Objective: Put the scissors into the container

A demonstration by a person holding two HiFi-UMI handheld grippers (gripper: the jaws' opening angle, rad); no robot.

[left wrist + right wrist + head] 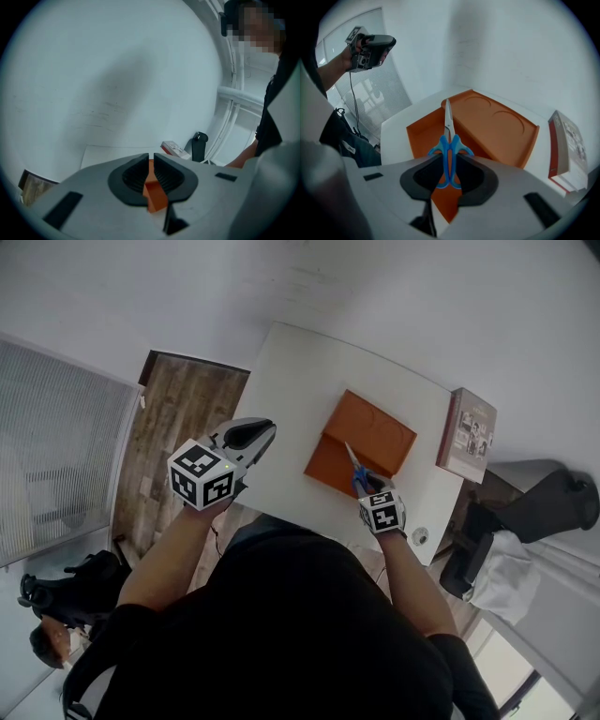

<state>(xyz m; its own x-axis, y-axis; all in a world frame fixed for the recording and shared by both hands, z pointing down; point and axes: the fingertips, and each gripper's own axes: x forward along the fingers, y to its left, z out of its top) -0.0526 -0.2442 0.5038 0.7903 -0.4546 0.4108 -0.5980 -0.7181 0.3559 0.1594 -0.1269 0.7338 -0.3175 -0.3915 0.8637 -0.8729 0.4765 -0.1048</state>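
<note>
2 grippers are up over the white table (291, 381). The right gripper (449, 163) clamps the blue handles of the scissors (447, 133), blades out over the orange container (501, 126) mid-table. Only the left gripper view shows the left gripper (151, 174) closed on nothing.

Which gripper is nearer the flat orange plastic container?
Right. The right gripper holds the blue-handled scissors over the flat orange plastic container; the left gripper hangs apart, off to its left.

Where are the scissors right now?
In the right gripper view, the blue-handled metal scissors sit clamped by the handles in the right tool, blades over the orange plastic container.
</note>
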